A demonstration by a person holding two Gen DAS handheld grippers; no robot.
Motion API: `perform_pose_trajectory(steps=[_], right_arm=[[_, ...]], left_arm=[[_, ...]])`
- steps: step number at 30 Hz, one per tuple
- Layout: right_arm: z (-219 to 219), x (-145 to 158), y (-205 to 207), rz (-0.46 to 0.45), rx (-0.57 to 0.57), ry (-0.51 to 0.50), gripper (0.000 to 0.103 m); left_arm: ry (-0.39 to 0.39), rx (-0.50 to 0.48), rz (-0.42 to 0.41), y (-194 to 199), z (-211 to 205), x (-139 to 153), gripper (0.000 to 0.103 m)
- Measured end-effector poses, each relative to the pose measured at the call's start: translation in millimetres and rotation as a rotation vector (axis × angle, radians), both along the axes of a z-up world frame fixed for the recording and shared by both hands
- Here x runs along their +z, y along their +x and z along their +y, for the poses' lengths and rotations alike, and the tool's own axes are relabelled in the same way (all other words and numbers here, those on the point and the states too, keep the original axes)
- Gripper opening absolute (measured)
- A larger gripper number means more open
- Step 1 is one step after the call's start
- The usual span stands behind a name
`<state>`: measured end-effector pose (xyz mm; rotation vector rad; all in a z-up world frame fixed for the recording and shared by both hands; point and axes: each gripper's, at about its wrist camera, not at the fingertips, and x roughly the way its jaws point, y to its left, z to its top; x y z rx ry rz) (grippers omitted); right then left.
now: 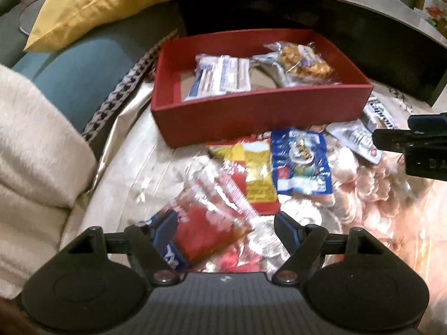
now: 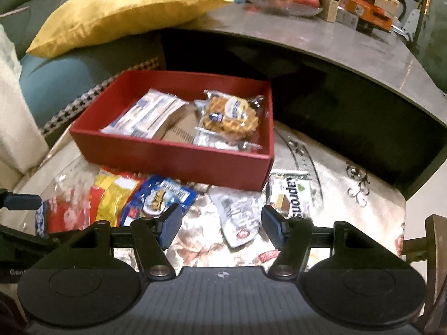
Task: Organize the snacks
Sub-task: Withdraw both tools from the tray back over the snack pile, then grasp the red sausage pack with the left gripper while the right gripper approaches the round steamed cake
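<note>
The floral-covered table [image 2: 349, 203] spreads under me, with the red box [image 1: 259, 111] at its far side, a flat white-and-blue packet [image 1: 220, 76] and a clear-wrapped waffle [image 2: 230, 115] already lying in it. Loose snacks lie in front of the box's near wall: a yellow-and-red bag [image 1: 255, 178], a blue pouch [image 1: 301, 162], a white sachet [image 2: 237, 215] and a green-and-white wafer pack [image 2: 293, 198]. My left gripper [image 1: 223, 224] hangs with its jaws apart over a red clear-film packet [image 1: 206, 223]; the film sits between the pads, but I cannot tell whether the left pad touches it, and the right one stands clear. My right gripper [image 2: 220, 220] is spread too, holding nothing, with the white sachet showing between its pads. I judge I am mid-sort, picking the next pieces. Next, each claw must sink onto its packet, pinch the crinkly film squarely, and carry it over the box wall.
</note>
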<state>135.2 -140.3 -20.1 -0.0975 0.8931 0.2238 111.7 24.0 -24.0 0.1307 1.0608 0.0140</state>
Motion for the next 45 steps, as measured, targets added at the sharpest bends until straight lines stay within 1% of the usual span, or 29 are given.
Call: perform_pose_trajectory(steps=[8,10,12,14,15,16,18,19,20,21,22,25,26,29,32,33,34,36,40,41,42,43,45], right_arm=[[-1.5,-2.3,-8.4,0.028,0.006,0.011,0.07],[-3.0,-2.7,-8.7,0.031,0.006,0.015,0.071],[-5.9,-2.5,-8.1,0.034,0.006,0.024,0.071],[-9.6,-2.8,-7.4,0.038,0.003,0.034,0.075],[-11.5,-3.1,-7.0,0.041,0.002,0.038,0.075],[-13.0,-3.1,-6.8,0.044,0.001,0.04,0.075],[-15.2,-2.4,-6.9,0.042,0.001,0.043,0.075],[-15.9,-1.8,-7.0,0.042,0.004,0.044,0.075],[-17.2,-1.1,-7.0,0.041,0.006,0.049,0.075],[-18.8,-0.4,-6.9,0.041,0.006,0.055,0.075],[-20.8,0.2,-6.9,0.042,0.005,0.06,0.075],[-27.5,1.1,-6.0,0.042,-0.007,0.068,0.075],[-30.0,1.2,-5.4,0.043,-0.011,0.071,0.075],[-36.9,-0.5,-2.7,0.049,-0.027,0.074,0.075],[-41.0,-4.9,0.8,0.068,-0.037,0.085,0.075],[-41.7,-7.0,2.2,0.077,-0.04,0.089,0.075],[-41.9,-8.8,3.3,0.084,-0.041,0.091,0.075],[-41.9,-12.0,5.4,0.093,-0.047,0.083,0.075],[-46.1,-15.3,8.2,0.104,-0.063,0.084,0.075],[-47.5,-15.5,8.7,0.106,-0.065,0.087,0.075],[-48.5,-15.7,9.4,0.107,-0.066,0.088,0.075],[-49.5,-15.5,9.9,0.107,-0.069,0.088,0.075],[-53.6,-14.5,11.8,0.105,-0.08,0.087,0.075]], left_arm=[[-0.031,0.046,0.018,-8.1,21.5,-0.7,0.071],[-0.055,0.069,0.036,-7.0,29.5,-2.5,0.071],[-0.098,0.095,0.048,-5.8,39.0,-3.5,0.071],[-0.136,0.122,0.058,-3.1,45.0,-4.0,0.071],[-0.153,0.125,0.055,-2.0,46.3,-3.7,0.071],[-0.164,0.124,0.057,0.6,46.7,-3.6,0.071],[-0.157,0.135,0.051,5.7,46.7,-1.8,0.071],[-0.15,0.107,0.025,7.6,45.3,2.3,0.071],[-0.138,0.053,-0.004,10.6,42.5,8.2,0.071],[-0.119,-0.007,-0.007,15.2,39.3,12.5,0.072],[-0.1,-0.071,0.012,20.0,36.6,14.0,0.075],[-0.073,-0.234,0.053,26.4,35.5,11.1,0.075],[-0.069,-0.276,0.082,28.1,37.2,6.6,0.075],[-0.071,-0.36,0.126,28.7,42.8,-6.5,0.075],[-0.083,-0.408,0.166,30.4,46.4,-20.0,0.076],[-0.086,-0.414,0.167,30.9,47.2,-23.9,0.078],[-0.087,-0.419,0.16,30.7,46.4,-26.3,0.082],[-0.087,-0.453,0.156,29.6,42.6,-30.5,0.084],[-0.017,-0.539,0.178,27.1,34.7,-39.2,0.085],[0.006,-0.546,0.197,29.2,33.1,-43.5,0.085],[0.012,-0.543,0.217,31.4,33.1,-46.7,0.085],[0.018,-0.535,0.235,32.8,32.4,-51.2,0.086],[-0.002,-0.502,0.225,31.6,32.7,-49.6,0.077]])
